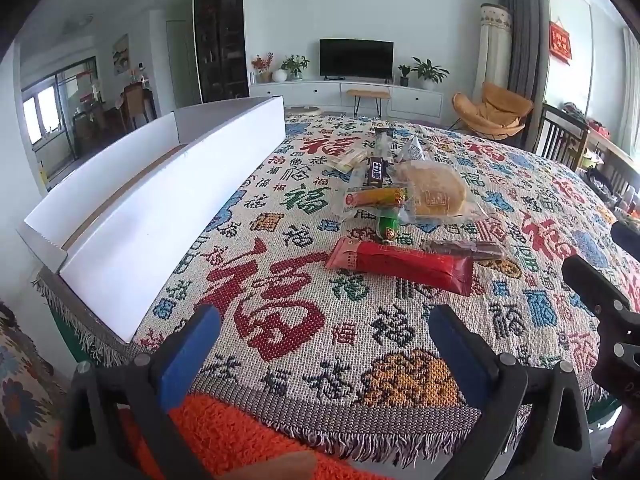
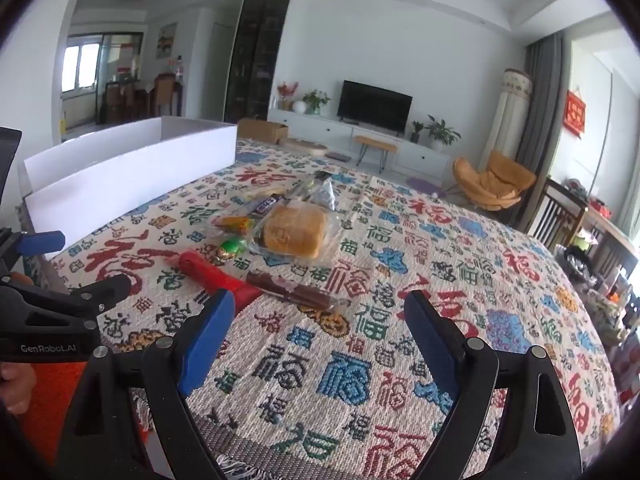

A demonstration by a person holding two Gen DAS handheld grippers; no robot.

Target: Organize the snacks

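Note:
A pile of snacks lies on a patterned tablecloth (image 1: 280,320): a red packet (image 1: 400,262) nearest, a dark brown stick packet (image 1: 464,248), a green sausage (image 1: 387,226), a yellow-green bar (image 1: 376,197), a bagged bread (image 1: 434,194) and a dark chocolate bar (image 1: 377,171). The same red packet (image 2: 216,276) and bread (image 2: 294,232) show in the right wrist view. A long white box (image 1: 160,200) stands open at the left. My left gripper (image 1: 324,340) is open and empty, short of the red packet. My right gripper (image 2: 316,328) is open and empty near the table's front edge.
The tablecloth's fringed edge (image 1: 360,436) is close in front of the left gripper. The right gripper's body (image 1: 608,308) shows at the left view's right side. An orange chair (image 2: 492,180) and TV cabinet (image 2: 372,136) stand beyond the table.

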